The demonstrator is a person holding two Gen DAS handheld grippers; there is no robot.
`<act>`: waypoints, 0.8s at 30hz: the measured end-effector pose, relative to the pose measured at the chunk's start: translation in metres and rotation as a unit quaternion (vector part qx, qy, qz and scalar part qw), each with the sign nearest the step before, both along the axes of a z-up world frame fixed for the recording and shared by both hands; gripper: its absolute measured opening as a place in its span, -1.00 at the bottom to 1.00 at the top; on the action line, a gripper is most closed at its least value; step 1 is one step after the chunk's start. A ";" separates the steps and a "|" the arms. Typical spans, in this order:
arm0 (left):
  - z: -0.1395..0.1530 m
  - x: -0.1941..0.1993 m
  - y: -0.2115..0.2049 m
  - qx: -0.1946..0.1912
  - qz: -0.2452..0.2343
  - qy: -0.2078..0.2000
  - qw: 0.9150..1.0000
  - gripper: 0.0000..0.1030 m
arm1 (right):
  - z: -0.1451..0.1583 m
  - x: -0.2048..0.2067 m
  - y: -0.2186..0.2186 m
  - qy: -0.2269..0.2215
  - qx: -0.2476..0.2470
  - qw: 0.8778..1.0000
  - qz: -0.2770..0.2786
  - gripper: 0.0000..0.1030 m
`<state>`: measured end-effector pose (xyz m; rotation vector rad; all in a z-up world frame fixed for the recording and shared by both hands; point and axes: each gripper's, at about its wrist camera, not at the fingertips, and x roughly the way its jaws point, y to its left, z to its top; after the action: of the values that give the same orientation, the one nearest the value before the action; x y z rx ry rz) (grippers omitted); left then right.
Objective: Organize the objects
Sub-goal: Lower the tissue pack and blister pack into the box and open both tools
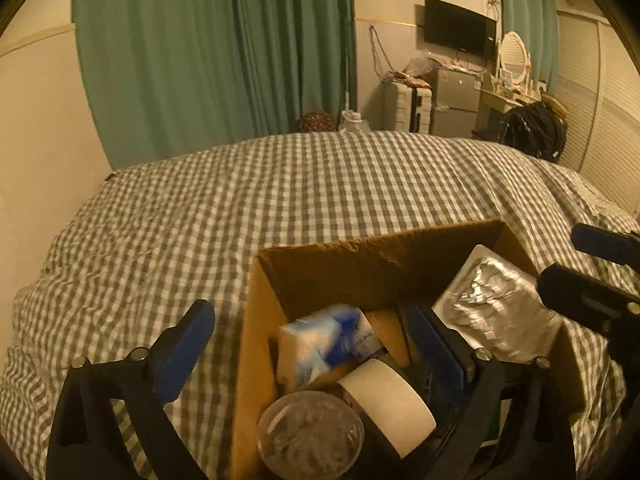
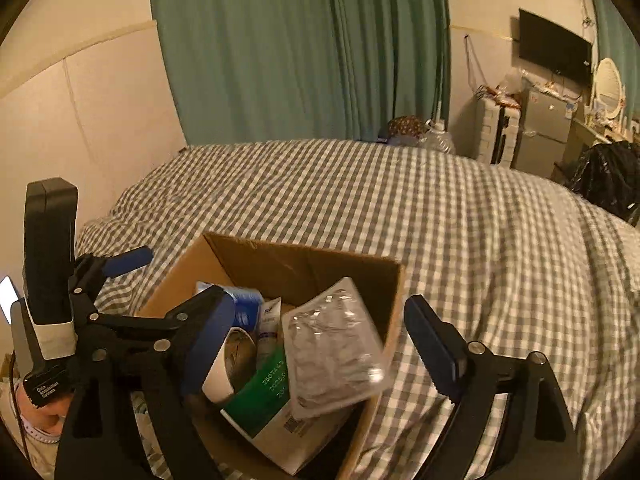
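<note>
Both grippers spread wide, holding nothing: left gripper (image 1: pixel 316 336) straddling the near-left wall of the cardboard box (image 1: pixel 360 256), right gripper (image 2: pixel 320 316) hovering over its right side. Box on the checked bedspread (image 2: pixel 480 240), already crowded: silver foil pack (image 2: pixel 332 340) leaning against the right wall, tape roll (image 1: pixel 392 400), blue tissue pack (image 1: pixel 324 336), green-and-white carton (image 2: pixel 264 400). Best to press the foil pack flat, gently, avoiding crushing.
</note>
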<state>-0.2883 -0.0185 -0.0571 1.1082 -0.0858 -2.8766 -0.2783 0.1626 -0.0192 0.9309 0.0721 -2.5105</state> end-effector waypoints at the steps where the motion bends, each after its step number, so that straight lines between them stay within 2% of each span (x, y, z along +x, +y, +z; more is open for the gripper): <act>1: 0.006 0.004 -0.001 0.001 0.001 0.005 1.000 0.94 | 0.006 0.003 0.001 0.004 -0.002 1.000 -0.002 0.70; 10: 0.069 0.064 -0.012 -0.005 0.017 0.062 0.998 0.95 | 0.072 0.065 0.010 0.072 0.008 0.997 -0.009 0.73; 14: 0.086 0.094 -0.022 -0.003 0.024 0.076 0.997 0.95 | 0.088 0.096 0.006 0.089 0.012 0.996 -0.001 0.75; 19: 0.086 0.128 -0.037 -0.005 0.037 0.075 0.996 0.95 | 0.085 0.133 -0.006 0.102 0.019 0.995 0.007 0.76; 24: 0.065 0.155 -0.055 -0.004 0.055 0.061 0.997 0.95 | 0.055 0.151 -0.014 0.091 0.025 0.996 0.006 0.76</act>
<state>-0.1332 -0.0734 0.0081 0.9025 -0.0285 -2.8343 -0.1272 0.1482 0.0356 0.7171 0.1975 -2.5863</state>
